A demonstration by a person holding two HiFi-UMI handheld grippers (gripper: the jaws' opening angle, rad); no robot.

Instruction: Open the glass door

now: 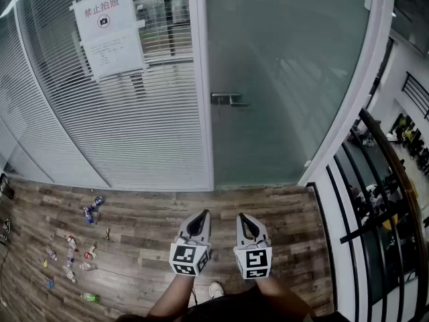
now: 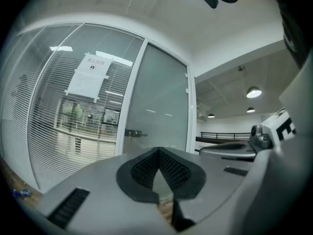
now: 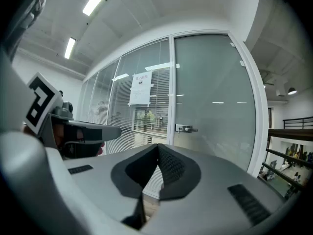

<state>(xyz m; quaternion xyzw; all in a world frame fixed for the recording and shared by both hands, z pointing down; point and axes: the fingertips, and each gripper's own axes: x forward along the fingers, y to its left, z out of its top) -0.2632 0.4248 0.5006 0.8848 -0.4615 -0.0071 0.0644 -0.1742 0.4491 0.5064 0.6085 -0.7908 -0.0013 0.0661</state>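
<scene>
Both pressed together, left hand-held gripper (image 1: 202,215) and right hand-held gripper (image 1: 242,217) face the glass door (image 1: 288,66).

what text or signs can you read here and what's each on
"禁止拍照" in red heads the paper notice on the glass panel, above a camera icon.
The notice's smaller print: too blurred to read.
Square markers on the left tongs and right tongs: patterns, no words.
Labels on the floor litter: too small.

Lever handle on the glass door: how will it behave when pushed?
The lever handle looks like rigid metal, so it probably pivots rather than bends. Its smooth finish may be slippery. The glass door is a tall full pane, likely heavy to swing.
</scene>
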